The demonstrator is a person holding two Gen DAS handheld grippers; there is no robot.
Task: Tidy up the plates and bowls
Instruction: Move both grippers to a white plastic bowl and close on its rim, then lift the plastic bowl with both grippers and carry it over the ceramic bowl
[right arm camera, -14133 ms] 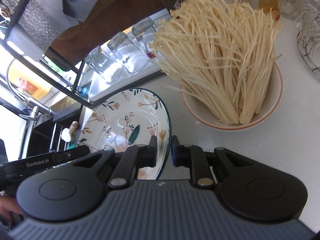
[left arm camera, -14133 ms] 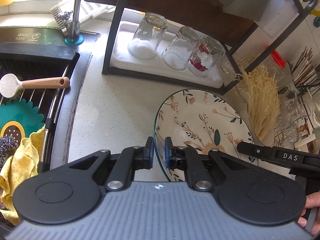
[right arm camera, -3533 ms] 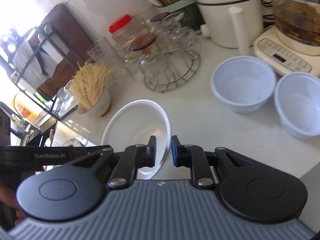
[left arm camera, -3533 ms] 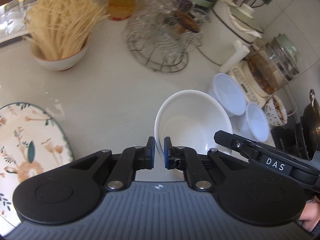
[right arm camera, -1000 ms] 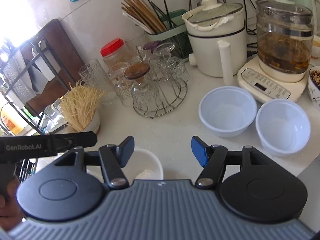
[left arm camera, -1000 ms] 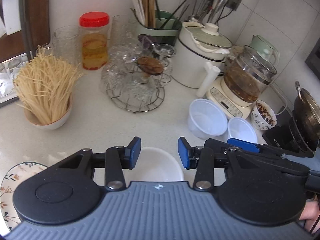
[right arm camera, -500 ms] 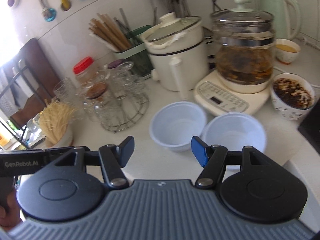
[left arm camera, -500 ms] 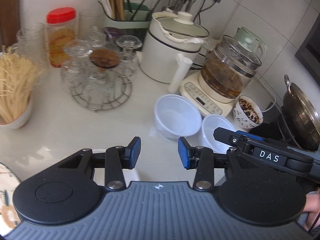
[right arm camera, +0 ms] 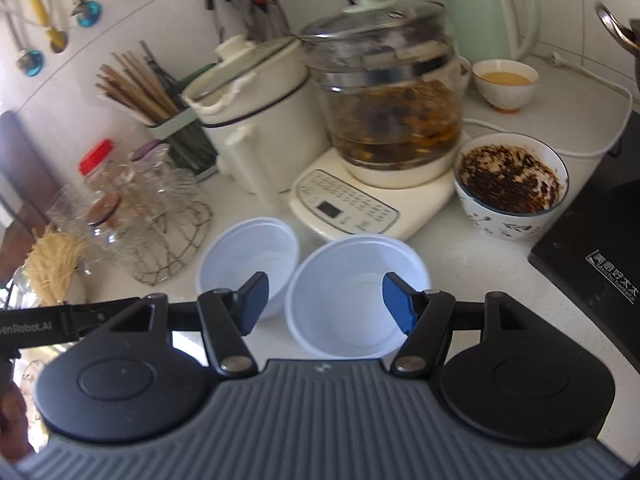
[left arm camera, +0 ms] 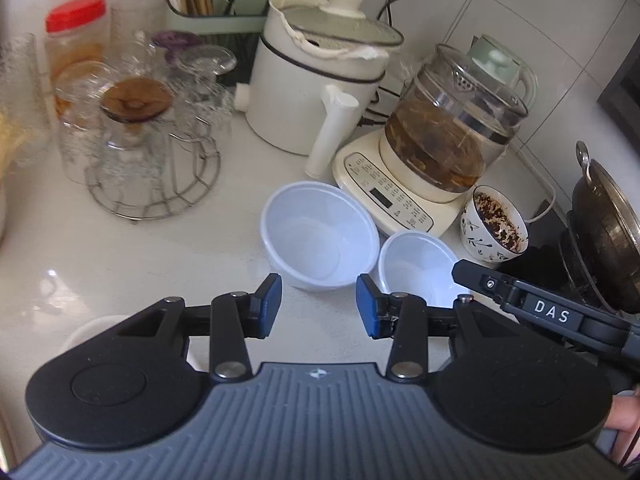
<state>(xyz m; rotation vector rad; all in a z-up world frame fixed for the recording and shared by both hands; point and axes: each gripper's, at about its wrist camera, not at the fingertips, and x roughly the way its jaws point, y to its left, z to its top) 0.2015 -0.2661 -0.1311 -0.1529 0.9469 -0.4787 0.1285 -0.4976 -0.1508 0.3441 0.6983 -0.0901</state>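
Two empty white plastic bowls stand side by side on the white counter. The larger-looking left bowl (left arm camera: 320, 236) (right arm camera: 248, 264) sits just beyond my left gripper (left arm camera: 318, 306), which is open and empty. The right bowl (left arm camera: 420, 268) (right arm camera: 356, 292) lies between the open jaws of my right gripper (right arm camera: 326, 302), which is also empty. A white ceramic bowl (left arm camera: 92, 332) peeks out under the left gripper's left side, mostly hidden.
Behind the bowls stand a glass kettle on its base (left arm camera: 400, 192) (right arm camera: 360, 200), a white cooker (left arm camera: 316, 92), a wire rack of glasses (left arm camera: 148, 152), a patterned bowl of dark food (right arm camera: 512, 188), a black hob (right arm camera: 592, 256) and a pan (left arm camera: 608, 232) at right.
Both grippers let go of the white ceramic bowl about a second ago and have swung right toward the two plastic bowls, which now sit closer and larger. Both stay open.
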